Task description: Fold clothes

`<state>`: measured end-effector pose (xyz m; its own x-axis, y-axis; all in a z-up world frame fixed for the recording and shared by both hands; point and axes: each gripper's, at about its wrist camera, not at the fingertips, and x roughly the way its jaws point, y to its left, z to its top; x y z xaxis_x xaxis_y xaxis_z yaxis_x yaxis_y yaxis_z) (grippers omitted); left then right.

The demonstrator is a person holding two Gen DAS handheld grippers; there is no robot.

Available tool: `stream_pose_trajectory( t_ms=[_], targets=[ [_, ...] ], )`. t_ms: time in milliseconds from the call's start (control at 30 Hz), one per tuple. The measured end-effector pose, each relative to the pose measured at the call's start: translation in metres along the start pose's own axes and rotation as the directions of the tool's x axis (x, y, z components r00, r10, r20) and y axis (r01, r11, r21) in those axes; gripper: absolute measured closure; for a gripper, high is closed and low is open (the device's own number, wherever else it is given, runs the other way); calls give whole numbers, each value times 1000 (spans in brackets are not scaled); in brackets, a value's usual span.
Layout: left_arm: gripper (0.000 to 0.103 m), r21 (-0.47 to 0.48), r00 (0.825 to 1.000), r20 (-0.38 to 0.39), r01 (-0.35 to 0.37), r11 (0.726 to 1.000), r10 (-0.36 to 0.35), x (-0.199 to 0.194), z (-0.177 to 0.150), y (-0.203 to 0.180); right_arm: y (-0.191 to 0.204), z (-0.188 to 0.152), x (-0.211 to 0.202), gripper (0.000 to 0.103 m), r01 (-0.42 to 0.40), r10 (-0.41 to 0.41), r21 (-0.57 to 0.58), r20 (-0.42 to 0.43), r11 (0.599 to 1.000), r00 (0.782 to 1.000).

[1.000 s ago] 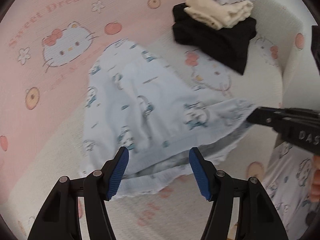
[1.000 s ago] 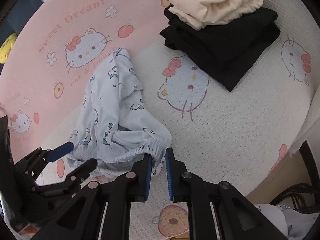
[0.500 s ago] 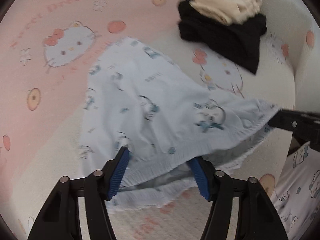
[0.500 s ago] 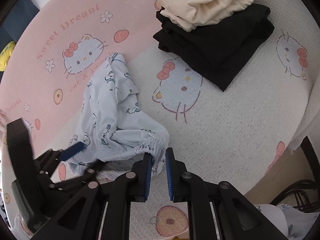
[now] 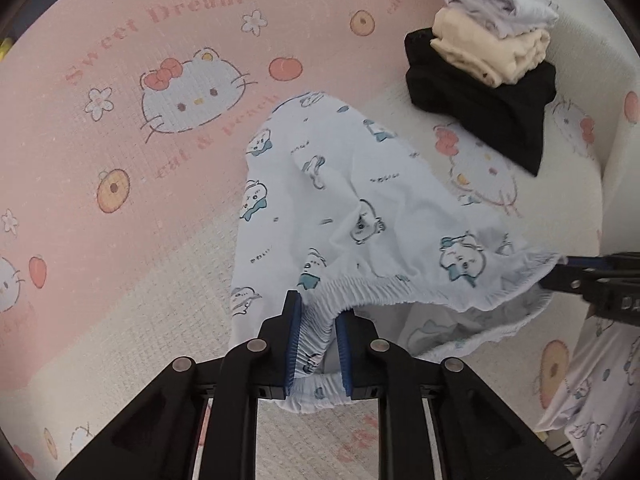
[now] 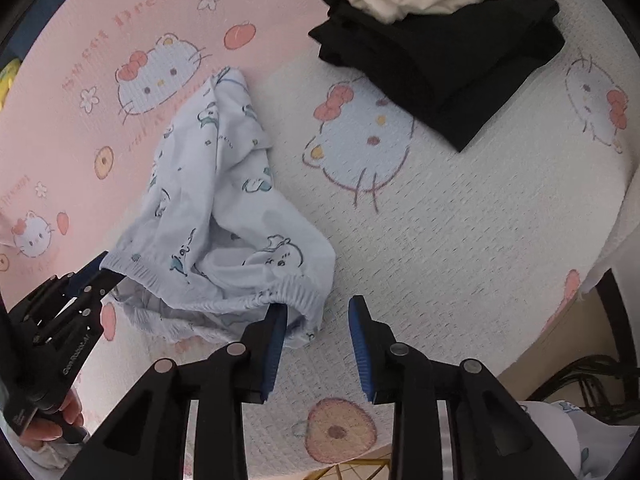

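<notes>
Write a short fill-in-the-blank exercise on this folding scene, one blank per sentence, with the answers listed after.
1. The folded pile has a ____ garment at the bottom.
2. The left gripper is closing on the elastic ____ of the pale blue shorts.
3. The cream garment lies directly on the ____ one.
4. The words printed on the pink part of the mat read "Sweet ____".

Answers: black; waistband; black; Dream

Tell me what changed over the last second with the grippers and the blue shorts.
The left gripper went from wide open to closing on the waistband of the shorts. The right gripper, shut on the waistband's other end before, is opening, cloth still against one pad. The folded pile stayed put.
</notes>
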<state>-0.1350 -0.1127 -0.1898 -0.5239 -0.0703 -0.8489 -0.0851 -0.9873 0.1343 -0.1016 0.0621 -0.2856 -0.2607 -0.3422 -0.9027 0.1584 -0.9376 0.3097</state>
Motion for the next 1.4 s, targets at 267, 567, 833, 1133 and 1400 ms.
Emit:
stream_pose_trajectory(
  t_ms=[267,567,833,1133,1400],
  targets=[
    [88,-17,998,-12,-55,998,54,-2,-13,6,4,2,4,73,27,-27,-10,14,1000,1000],
    [77,-124,997,-52,-55,991,49,3,-30,28,1,8,-15,82,9,-11,12,113,1000,993],
    [47,-162,996,-47,-77,984,70,10,-33,33,-11,10,-24,83,12,-23,76,145,997,989],
    [93,-181,983,-53,-181,967,174,8,-46,37,-13,8,-24,83,-44,31,98,131,994,991],
    [95,-509,999,-22,-40,860,33,-27,-66,100,-13,-1,-23,83,-152,141,162,78,975,987]
  ],
)
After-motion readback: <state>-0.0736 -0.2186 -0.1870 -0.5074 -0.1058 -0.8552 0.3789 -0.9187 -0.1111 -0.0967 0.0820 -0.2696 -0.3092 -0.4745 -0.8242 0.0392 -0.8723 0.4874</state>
